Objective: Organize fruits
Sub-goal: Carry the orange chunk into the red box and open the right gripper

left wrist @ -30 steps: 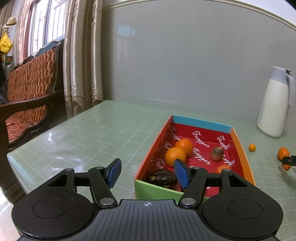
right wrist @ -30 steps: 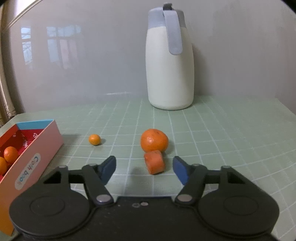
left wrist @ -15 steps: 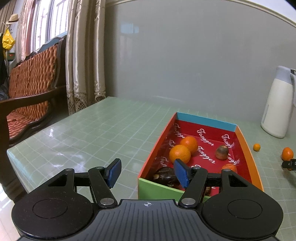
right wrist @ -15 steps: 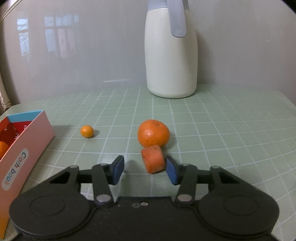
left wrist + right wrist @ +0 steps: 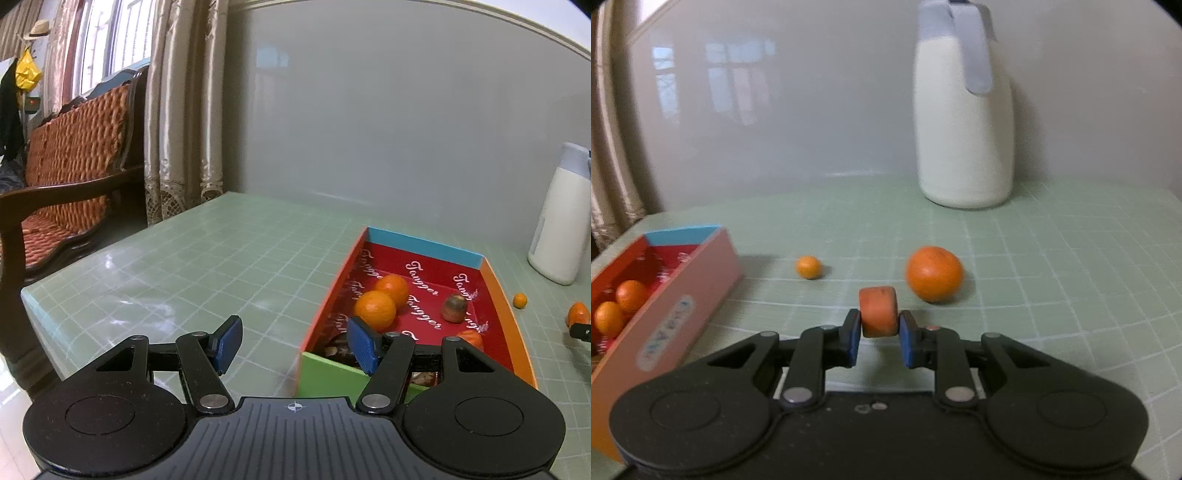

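My right gripper (image 5: 878, 339) is shut on an orange carrot chunk (image 5: 878, 309) and holds it just above the green table. A tangerine (image 5: 933, 273) lies just beyond it to the right, a small kumquat (image 5: 808, 267) to the left. The coloured box (image 5: 670, 295) stands at the left; it also shows in the left wrist view (image 5: 500, 306), holding two oranges (image 5: 375, 310), a brown fruit (image 5: 455, 309), an orange piece (image 5: 469, 338) and a dark fruit partly hidden by my fingers. My left gripper (image 5: 295, 345) is open and empty at the box's near left corner.
A white thermos jug (image 5: 964, 122) stands at the back against the wall. The table's left edge (image 5: 27, 295) drops off toward a wooden sofa (image 5: 62, 177) and curtains (image 5: 184, 110). Bare green tabletop (image 5: 184, 266) lies left of the box.
My right gripper has closed on the carrot chunk and lifted it slightly. The left gripper has drifted left and back from the box, staying open.
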